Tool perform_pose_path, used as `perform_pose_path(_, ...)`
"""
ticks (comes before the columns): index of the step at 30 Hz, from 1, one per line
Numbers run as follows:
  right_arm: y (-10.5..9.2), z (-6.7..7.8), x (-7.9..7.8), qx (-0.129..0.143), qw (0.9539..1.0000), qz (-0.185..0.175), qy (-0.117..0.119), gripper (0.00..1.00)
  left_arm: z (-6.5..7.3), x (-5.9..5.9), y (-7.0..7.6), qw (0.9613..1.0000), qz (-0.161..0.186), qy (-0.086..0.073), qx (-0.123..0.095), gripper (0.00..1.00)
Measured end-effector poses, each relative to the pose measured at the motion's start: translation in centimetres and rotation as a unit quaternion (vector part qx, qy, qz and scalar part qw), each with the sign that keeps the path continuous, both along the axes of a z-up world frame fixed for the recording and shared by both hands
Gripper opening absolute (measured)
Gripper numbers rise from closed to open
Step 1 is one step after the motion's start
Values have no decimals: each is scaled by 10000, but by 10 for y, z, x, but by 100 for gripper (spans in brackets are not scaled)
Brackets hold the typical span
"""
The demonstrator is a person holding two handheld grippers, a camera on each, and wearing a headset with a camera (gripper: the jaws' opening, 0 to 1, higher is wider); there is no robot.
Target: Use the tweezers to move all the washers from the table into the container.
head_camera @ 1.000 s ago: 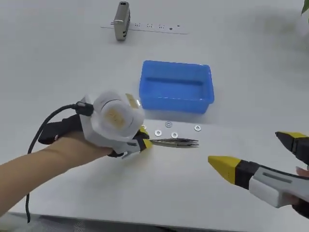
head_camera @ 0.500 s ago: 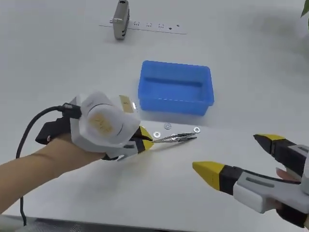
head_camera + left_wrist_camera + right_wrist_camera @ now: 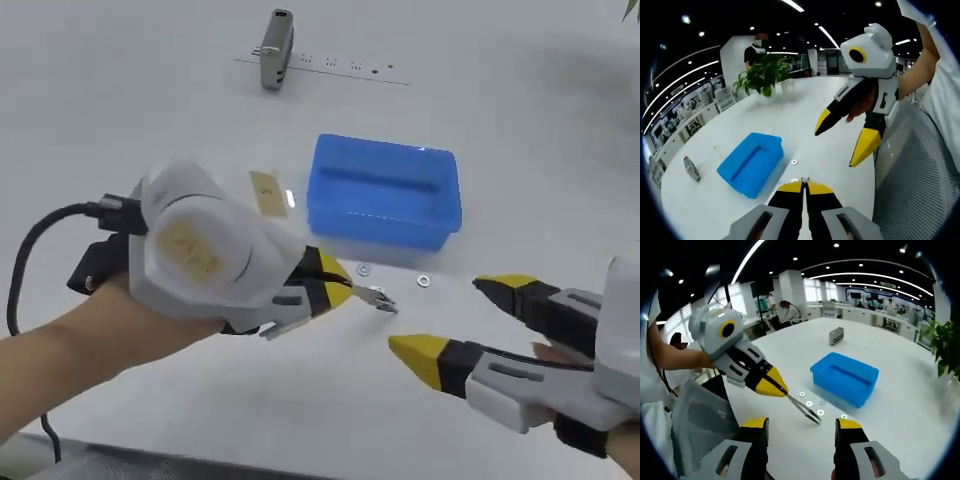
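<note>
While clamped, tweezers [image 3: 376,297] between L jaws

Head view from high over the near edge of the tabletop [image 3: 520,130], tilted forward and down. Left gripper view from just above the tabletop, facing the right gripper [image 3: 833,150] at close range. Right gripper view facing the opposite way, toward the left gripper [image 3: 782,389] and its tweezers [image 3: 805,410]. Shared by all three: the blue container [image 3: 375,228].

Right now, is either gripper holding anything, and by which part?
The left gripper is shut on the tweezers, pinching their rear end, with the tips pointing out. The right gripper is open and holds nothing.
</note>
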State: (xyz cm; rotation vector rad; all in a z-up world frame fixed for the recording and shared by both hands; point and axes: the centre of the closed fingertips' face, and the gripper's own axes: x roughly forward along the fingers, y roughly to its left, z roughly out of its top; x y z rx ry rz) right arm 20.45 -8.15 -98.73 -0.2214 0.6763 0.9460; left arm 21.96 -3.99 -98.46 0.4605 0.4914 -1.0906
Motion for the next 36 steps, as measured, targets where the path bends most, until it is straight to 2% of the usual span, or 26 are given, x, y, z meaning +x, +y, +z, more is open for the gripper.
perform_pose_path(3, 5, -14, -2, -268, 9987, 427, -3, 39, 5, -6, -5, 9999, -113, -18, -3, 0)
perform_pose_path(6, 15, -25, -1, -368, 9957, 849, 59, 32, 10, -11, -8, 9997, -263, -12, 13, 0)
perform_pose_path(9, 28, -24, 1, -344, 9916, 1242, -110, 27, 13, -14, -11, 9991, -410, 9, 49, 0)
perform_pose_path(13, 46, -20, -1, -322, 9815, 1866, -267, 18, 17, -17, -14, 9982, -587, -21, 92, 0)
perform_pose_path(15, 50, -22, -1, -408, 9751, 2147, -386, 15, 17, -17, -14, 9976, -679, 36, 119, 0)
perform_pose_path(19, 55, -25, -1, -473, 9689, 2393, -425, 4, 17, -20, -15, 9960, -866, 58, 206, 0)
perform_pose_path(20, 55, -25, -2, -466, 9667, 2482, -425, 4, 17, -20, -15, 9957, -902, 43, 225, 0)
perform_pose_path(22, 56, -26, -3, -452, 9658, 2520, -404, 4, 16, -21, -15, 9946, -1003, 46, 281, 0)
perform_pose_path(24, 57, -28, -5, -495, 9632, 2607, -434, 3, 14, -22, -15, 9937, -1070, 117, 321, 0)
perform_pose_path(26, 57, -30, -6, -607, 9605, 2658, -556, 3, 14, -23, -15, 9933, -1113, 149, 276, 0)
perform_pose_path(27, 56, -30, -5, -626, 9597, 2666, -630, 3, 14, -22, -15, 9935, -1097, 163, 252, 0)
perform_pose_path(29, 56, -30, -3, -581, 9637, 2537, -590, 2, 15, -20, -15, 9943, -1030, 216, 175, 0)
perform_pose_path(32, 54, -30, 1, -553, 9676, 2391, -596, 0, 15, -16, -16, 9956, -913, 173, 104, 0)
perform_pose_path(34, 54, -30, 2, -572, 9677, 2376, -623, 0, 11, -13, -16, 9968, -731, 293, 135, 0)
perform_pose_path(36, 54, -30, 3, -572, 9684, 2341, -643, 0, 9, -13, -15, 9970, -694, 295, 144, 0)
